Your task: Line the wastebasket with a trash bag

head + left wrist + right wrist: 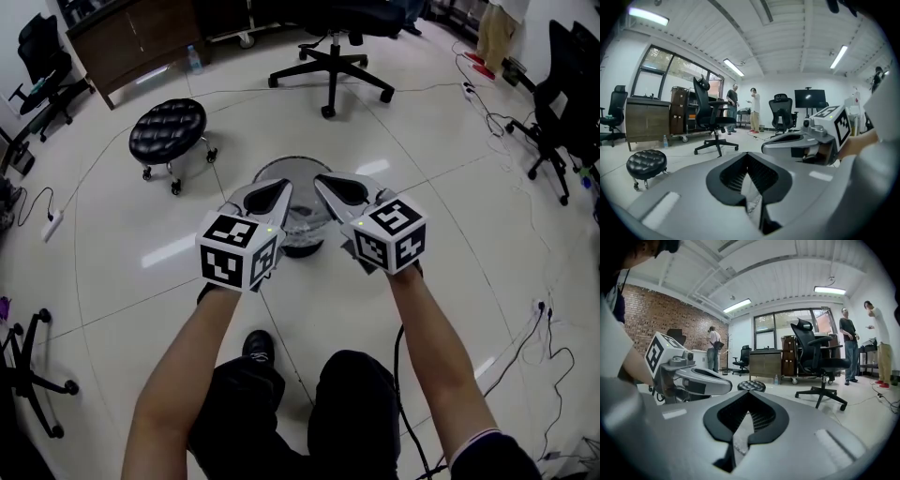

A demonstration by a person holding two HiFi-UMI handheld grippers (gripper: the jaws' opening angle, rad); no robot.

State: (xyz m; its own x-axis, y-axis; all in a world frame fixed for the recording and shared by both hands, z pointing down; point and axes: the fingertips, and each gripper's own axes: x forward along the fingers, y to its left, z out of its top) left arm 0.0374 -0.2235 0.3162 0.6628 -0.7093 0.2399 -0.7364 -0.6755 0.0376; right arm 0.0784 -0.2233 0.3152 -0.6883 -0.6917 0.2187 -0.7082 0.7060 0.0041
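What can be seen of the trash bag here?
The trash bag shows as thin, whitish, translucent film, crumpled. The left hand-held gripper and the right hand-held gripper are each shut on a pinch of it, above the round wastebasket. Its full shape cannot be made out.

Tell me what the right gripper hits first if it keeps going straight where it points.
Likely the stool, straight beyond the right gripper, shut on the bag; depth is unclear.

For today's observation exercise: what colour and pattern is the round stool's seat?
Black, with a quilted, buttoned pattern; the stool shows best in the head view.
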